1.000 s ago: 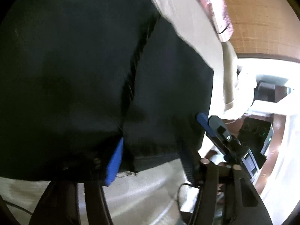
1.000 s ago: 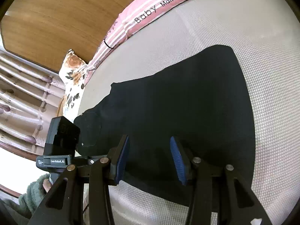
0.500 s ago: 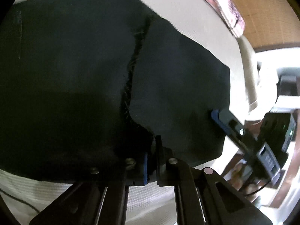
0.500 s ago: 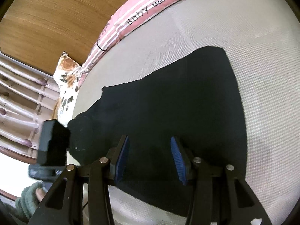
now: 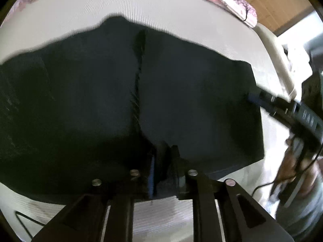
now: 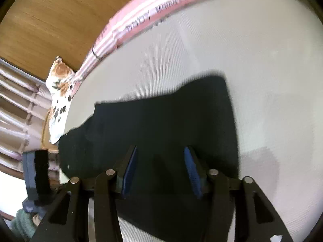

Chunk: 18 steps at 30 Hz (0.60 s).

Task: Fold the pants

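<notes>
Black pants (image 5: 90, 100) lie spread on a pale mattress (image 5: 161, 10), a seam running down their middle. My left gripper (image 5: 164, 161) sits at their near edge with a bunch of the black cloth pinched between its fingers; its jaws are opening slightly, still on the cloth. The edge there looks lifted. In the right wrist view the pants (image 6: 161, 121) stretch away to the left. My right gripper (image 6: 161, 171) hovers open over their near edge, blue pads (image 6: 190, 171) apart, nothing gripped. It also shows as the right gripper (image 5: 282, 109) at the pants' right edge.
A pink striped bumper (image 6: 161, 10) lines the mattress's far side against wooden panelling (image 6: 50, 20). A floral pillow (image 6: 60, 92) lies at the left corner. A person's hand (image 5: 292, 161) holds the right tool. A thin cable (image 5: 26, 221) trails at lower left.
The left gripper went from wide open to closed on the pants' near edge, then rose and rolled, so more mattress shows. The right gripper slid sideways along the pants, staying open.
</notes>
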Each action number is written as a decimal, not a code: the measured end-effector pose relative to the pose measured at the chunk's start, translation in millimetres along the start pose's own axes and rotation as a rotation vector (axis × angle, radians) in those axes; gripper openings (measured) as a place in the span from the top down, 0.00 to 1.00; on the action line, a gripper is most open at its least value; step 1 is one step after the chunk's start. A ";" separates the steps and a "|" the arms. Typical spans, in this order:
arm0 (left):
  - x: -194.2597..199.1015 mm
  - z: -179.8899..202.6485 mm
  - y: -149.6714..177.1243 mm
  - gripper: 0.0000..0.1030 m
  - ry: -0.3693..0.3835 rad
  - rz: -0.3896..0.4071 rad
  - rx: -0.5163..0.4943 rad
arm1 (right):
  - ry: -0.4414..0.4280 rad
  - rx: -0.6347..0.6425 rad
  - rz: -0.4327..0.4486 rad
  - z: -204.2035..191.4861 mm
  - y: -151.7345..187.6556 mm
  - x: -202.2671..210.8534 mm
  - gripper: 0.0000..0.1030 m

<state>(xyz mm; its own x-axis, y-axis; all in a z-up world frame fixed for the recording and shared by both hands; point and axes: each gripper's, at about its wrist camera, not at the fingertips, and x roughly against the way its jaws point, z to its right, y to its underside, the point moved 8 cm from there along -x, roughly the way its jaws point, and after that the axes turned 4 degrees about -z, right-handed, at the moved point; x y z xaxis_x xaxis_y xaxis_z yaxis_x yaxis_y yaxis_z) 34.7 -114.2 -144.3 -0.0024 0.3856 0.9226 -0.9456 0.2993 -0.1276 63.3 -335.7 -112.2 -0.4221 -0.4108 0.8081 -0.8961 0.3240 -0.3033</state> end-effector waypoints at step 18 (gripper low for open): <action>-26.1 30.9 -76.6 0.68 -0.106 0.202 -0.183 | 0.322 0.133 0.054 21.9 -60.9 -15.9 0.71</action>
<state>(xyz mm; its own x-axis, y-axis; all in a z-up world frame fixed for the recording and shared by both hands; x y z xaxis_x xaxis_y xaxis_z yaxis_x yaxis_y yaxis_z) 97.2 -174.1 -147.4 -0.2281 0.3633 0.9033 -0.8482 0.3815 -0.3676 121.5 -367.5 -117.6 -0.4235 -0.0998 0.9004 -0.8926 0.2153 -0.3960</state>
